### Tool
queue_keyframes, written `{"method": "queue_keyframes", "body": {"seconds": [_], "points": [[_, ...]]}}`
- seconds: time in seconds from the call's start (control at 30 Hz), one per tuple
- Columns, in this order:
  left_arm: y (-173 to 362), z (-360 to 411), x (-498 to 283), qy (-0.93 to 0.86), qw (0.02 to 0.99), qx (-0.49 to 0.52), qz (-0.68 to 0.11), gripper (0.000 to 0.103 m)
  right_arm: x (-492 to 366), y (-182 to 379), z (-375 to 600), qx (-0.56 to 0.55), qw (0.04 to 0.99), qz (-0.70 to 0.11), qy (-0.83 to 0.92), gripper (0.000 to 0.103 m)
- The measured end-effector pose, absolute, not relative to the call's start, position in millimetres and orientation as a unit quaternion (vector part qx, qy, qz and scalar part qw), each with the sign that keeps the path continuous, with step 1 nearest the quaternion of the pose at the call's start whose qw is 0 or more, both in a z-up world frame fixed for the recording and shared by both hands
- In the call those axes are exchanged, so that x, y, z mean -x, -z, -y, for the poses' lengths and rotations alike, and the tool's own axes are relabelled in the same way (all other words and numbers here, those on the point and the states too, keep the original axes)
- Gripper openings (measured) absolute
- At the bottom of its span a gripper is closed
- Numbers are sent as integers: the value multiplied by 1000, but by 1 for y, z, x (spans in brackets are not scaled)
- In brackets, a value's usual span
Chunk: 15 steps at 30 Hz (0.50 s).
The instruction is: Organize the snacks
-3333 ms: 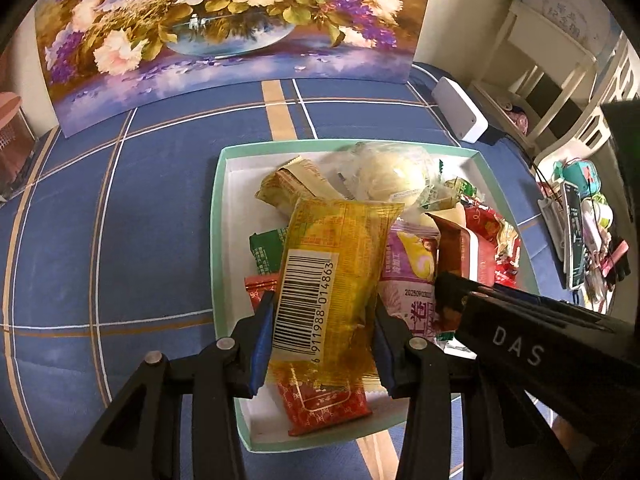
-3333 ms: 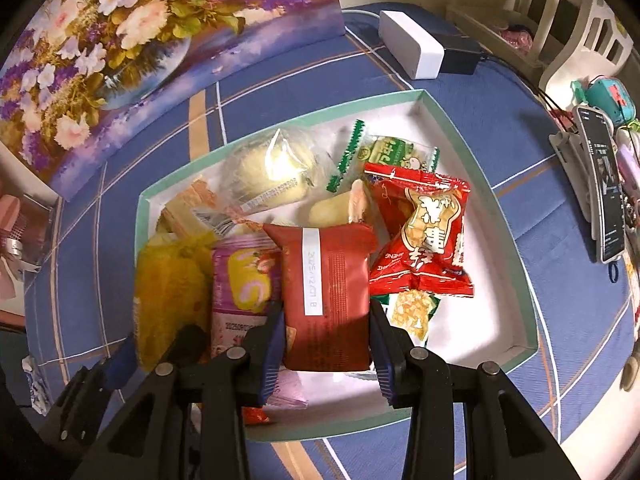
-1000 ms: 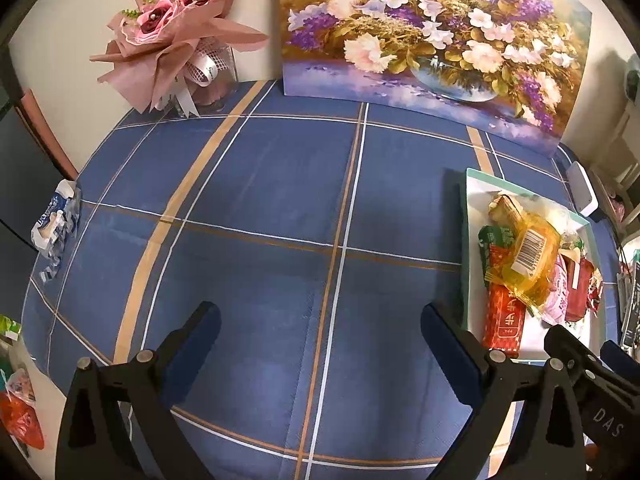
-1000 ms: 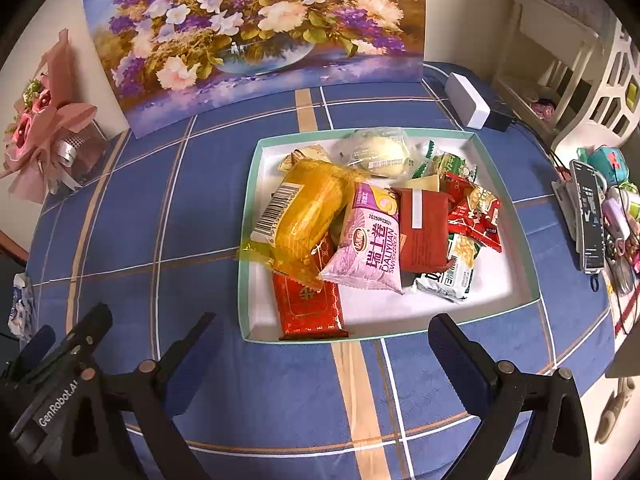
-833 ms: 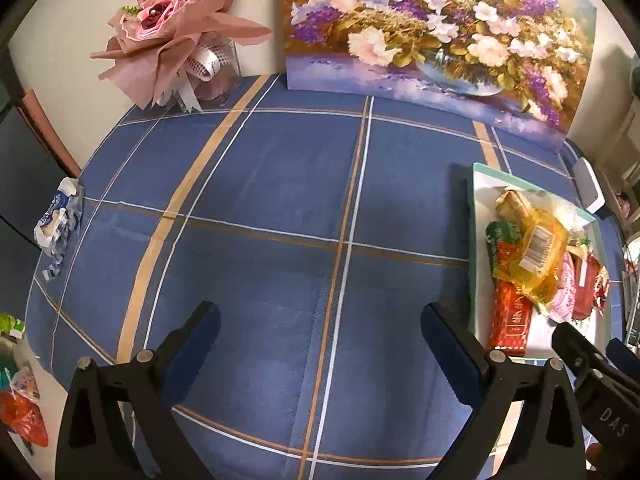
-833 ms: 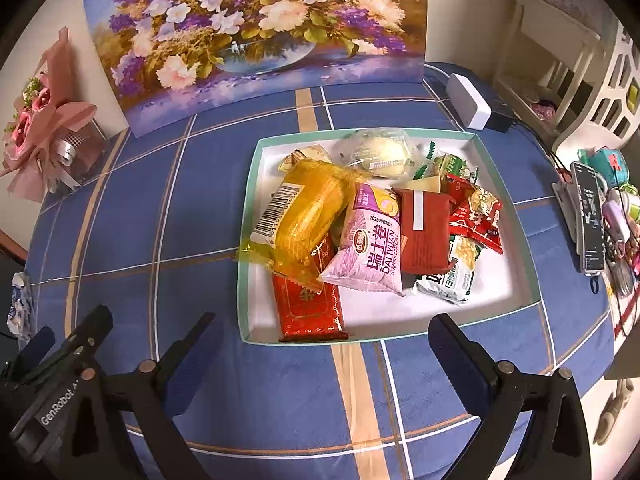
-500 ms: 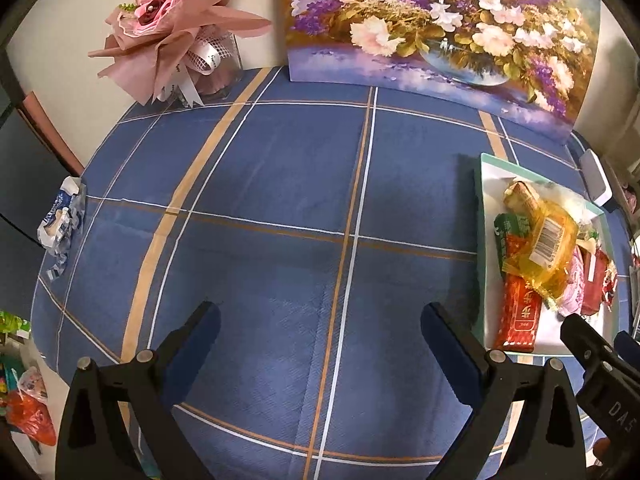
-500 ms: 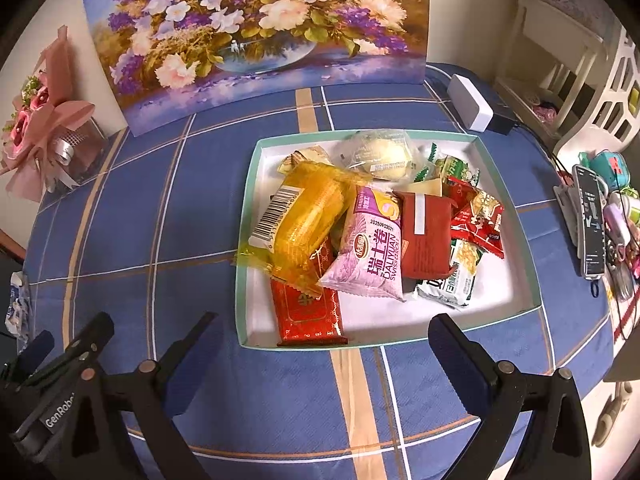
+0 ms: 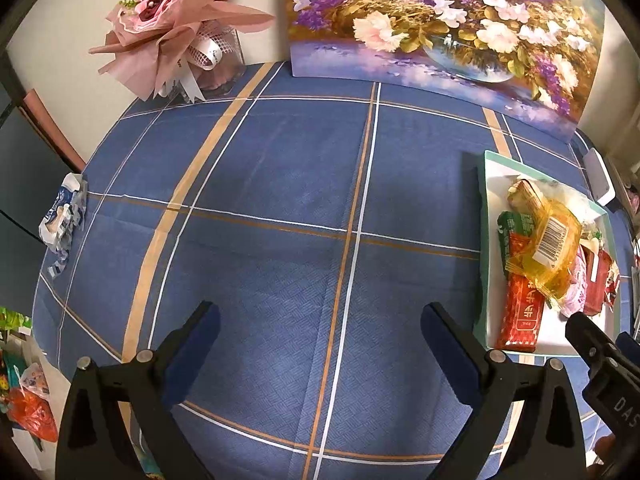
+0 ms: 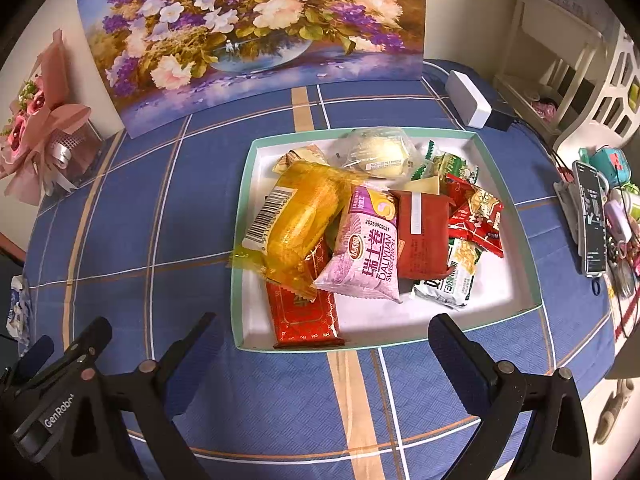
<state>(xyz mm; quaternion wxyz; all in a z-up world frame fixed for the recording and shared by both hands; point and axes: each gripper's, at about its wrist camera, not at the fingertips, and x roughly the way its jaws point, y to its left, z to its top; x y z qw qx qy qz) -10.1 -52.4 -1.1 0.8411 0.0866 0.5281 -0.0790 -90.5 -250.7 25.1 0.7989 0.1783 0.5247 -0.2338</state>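
A white tray with a green rim (image 10: pixel 508 196) holds several snack packs: a yellow pack with a barcode (image 10: pixel 298 220), a pink Swiss-roll pack (image 10: pixel 370 250), a dark red pack (image 10: pixel 424 234), a red bar (image 10: pixel 302 314) and a clear-wrapped bun (image 10: pixel 378 152). The right gripper (image 10: pixel 320 354) hangs open in front of the tray's near edge, holding nothing. In the left wrist view the tray (image 9: pixel 490 240) lies at the far right, with the yellow pack (image 9: pixel 550 246) on top. The left gripper (image 9: pixel 316 340) is open over bare blue cloth.
A flower painting (image 10: pixel 248 32) leans on the wall behind the tray. A pink bouquet (image 9: pixel 176 28) stands at the back left. A white box (image 10: pixel 468 98) lies behind the tray. A phone (image 10: pixel 592 216) and clutter lie to the right. A crumpled wrapper (image 9: pixel 64 216) sits at the left table edge.
Both grippers let go of their packs in the tray, opened and drew back. The left gripper has swung left over the bare cloth; over the last second little moves.
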Motion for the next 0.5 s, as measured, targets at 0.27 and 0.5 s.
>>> {"method": "queue_keyframes", "body": {"seconds": [0.27,0.5], "points": [[2,52,9,79,840,-92,-528,100,91,-25,251,-178,799,-524,234,103],[0,52,10,78,842,-89,-526,100,90,-25,250,-177,800,-525,233,103]]}}
